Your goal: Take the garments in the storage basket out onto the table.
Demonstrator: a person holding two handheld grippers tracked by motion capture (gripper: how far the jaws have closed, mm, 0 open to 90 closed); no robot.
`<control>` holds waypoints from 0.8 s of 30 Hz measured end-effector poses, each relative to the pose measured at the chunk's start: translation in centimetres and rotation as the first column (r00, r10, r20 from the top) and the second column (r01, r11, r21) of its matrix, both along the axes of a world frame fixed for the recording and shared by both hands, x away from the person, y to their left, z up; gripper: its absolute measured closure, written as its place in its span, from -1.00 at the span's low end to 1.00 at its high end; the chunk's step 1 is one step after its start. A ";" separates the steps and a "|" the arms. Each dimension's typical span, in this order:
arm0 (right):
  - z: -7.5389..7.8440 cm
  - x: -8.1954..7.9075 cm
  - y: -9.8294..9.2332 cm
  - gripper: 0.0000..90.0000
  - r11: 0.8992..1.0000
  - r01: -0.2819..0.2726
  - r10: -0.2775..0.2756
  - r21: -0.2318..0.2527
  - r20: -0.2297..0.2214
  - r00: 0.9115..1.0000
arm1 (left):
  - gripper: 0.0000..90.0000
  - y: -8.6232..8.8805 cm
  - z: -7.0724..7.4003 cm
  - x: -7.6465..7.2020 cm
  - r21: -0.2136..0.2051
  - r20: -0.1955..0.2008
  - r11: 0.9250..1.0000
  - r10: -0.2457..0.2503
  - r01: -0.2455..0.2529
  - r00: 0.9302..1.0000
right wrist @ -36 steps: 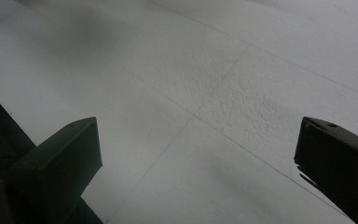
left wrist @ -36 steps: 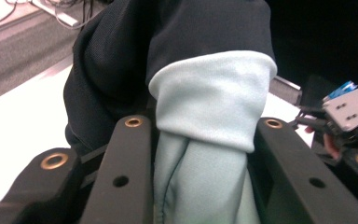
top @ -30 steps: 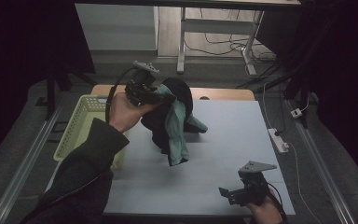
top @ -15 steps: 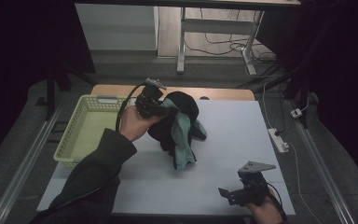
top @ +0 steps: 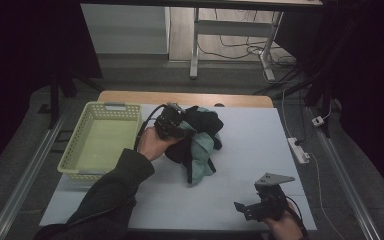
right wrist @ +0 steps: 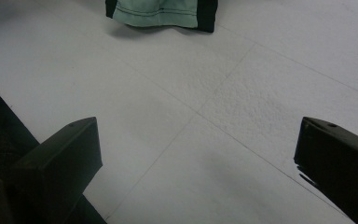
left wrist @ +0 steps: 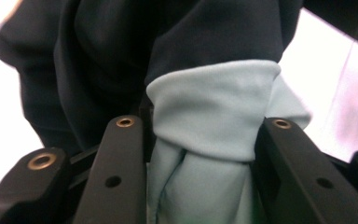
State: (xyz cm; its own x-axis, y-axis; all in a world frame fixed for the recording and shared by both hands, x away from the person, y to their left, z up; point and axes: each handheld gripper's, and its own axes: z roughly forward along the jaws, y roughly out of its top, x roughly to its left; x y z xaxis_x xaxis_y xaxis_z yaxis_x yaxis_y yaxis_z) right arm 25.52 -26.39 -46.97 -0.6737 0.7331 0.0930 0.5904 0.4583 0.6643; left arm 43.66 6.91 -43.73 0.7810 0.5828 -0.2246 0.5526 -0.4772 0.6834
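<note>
A person's left gripper (top: 174, 121) holds a bunched garment (top: 200, 142), black with pale green panels, over the far middle of the grey table (top: 250, 150), just right of the yellow-green basket (top: 100, 140); in the left gripper view a fold of the pale green cloth (left wrist: 209, 135) sits between the two black jaws, which have just been easing apart while the fabric is still pinched between them; the right gripper (top: 260, 207) waits at the near right edge, jaws spread wide over bare tabletop with nothing between them, the garment's hem (right wrist: 161, 14) visible beyond it.

The risk from here, as it appears: with the grip loosening on a single fold, the cloth could slip free in a heap instead of spreading flat, or a trailing sleeve could snag on a jaw and be dragged along when the hand pulls away; the bundle also lies close to the basket's right wall, so a careless sweep might nudge the basket or drop fabric over its rim.

Compared with a second ago, the left hand has come down and the garment, then hanging clear above the table, now rests bunched on the surface; the right gripper has kept its place.
</note>
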 end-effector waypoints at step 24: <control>0.0 -0.1 0.2 -0.99 1.000 -0.013 0.013 -0.019 0.002 1.000 | -0.23 -2.9 -6.9 -0.1 0.094 0.032 0.995 -0.030 0.027 0.999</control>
State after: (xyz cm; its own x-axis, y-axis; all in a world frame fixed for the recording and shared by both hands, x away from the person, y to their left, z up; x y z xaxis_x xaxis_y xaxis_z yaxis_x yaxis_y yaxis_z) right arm 25.47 -26.19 -47.02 -0.6837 0.7257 0.0777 0.5829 0.4789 0.6564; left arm 43.59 4.05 -50.62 0.8039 0.5771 -0.1441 0.5155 -0.5552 0.6527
